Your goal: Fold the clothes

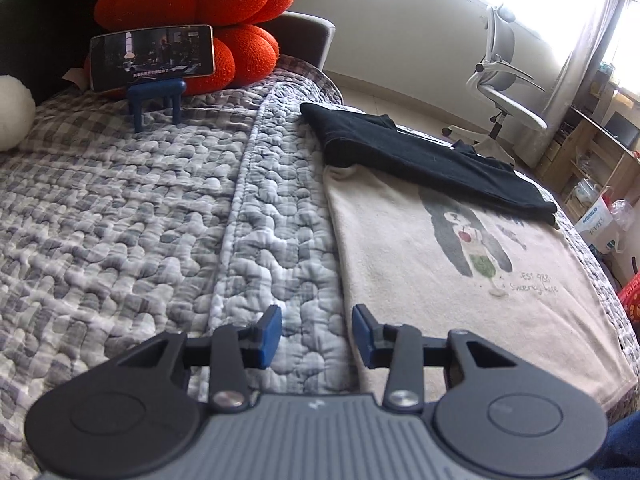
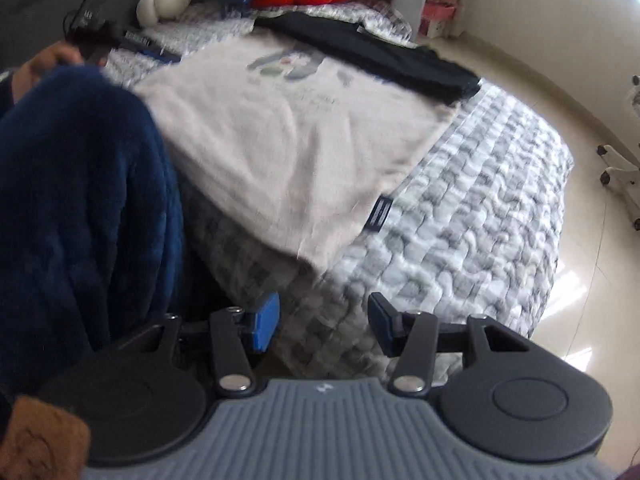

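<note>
Both grippers, left gripper (image 1: 317, 336) and right gripper (image 2: 324, 322), are hanging open and empty over the bed (image 1: 120, 216); beige shirt (image 1: 420, 264) is lying flat, black shirt (image 1: 420, 156) overlapping its far end.

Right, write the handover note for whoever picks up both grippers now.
Left gripper: open, empty, above the near left edge of the cream shirt.
Right gripper: open, empty, past the shirt's near right corner.
Cream shirt lies flat, print up, on the quilted bed cover; black garment lies folded across its far end.
Done: black garment looks folded.
Left: fold the cream shirt.
</note>
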{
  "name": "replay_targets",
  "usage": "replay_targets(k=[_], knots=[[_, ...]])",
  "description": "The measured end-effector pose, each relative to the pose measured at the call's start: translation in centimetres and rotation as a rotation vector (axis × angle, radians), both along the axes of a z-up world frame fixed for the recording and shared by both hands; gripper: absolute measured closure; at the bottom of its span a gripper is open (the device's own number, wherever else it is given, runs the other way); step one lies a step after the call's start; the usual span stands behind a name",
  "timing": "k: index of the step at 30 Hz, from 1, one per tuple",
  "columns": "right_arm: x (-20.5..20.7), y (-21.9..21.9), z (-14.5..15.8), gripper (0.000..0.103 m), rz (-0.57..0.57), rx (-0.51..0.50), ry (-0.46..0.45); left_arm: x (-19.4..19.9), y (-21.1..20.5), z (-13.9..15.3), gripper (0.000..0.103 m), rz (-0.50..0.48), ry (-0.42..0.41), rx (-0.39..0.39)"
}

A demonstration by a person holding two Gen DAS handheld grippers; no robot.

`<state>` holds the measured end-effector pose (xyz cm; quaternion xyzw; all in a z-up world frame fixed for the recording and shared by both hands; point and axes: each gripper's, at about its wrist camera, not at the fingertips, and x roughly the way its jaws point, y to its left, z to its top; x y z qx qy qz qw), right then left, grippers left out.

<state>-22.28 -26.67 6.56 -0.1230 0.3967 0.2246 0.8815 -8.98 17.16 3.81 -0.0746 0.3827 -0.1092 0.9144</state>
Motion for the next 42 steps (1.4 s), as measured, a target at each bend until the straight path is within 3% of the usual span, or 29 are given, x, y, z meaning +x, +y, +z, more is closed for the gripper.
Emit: replay_targets(k=[5,8,13,23,29,42], knots=[[6.3,0.5,-0.3,0.050,-0.163,0.156,-0.125,0.2,-1.0,0.2,0.065,-0.001,-0.011,0.004],[9.5,1.7,-1.5,0.062,-0.189,0.231,-0.135,-0.1,-1.7,0.0,0.065,-0.013,-0.018,0.020],[11.2,3.8,-4.2,0.072,-0.151,0.207,-0.089,-0.5,-0.6,-1.3,0.067,0.002,-0.004,-0.046],[6.0,1.5,-4.8,0.073,-0.184,0.175,-0.138,-2.1,-0.4,-1.4,0.067,0.020,-0.013,-0.068],[4.4,1.5,-4.8,0.072,-0.197,0.185,-0.152,-3.6,-0.5,-1.3,0.067,0.015,-0.010,-0.042],[1.8,-0.5,-4.8,0.072,-0.301,0.256,-0.109,-5.1,-0.4,-0.6,0.070,0.019,0.021,-0.034]])
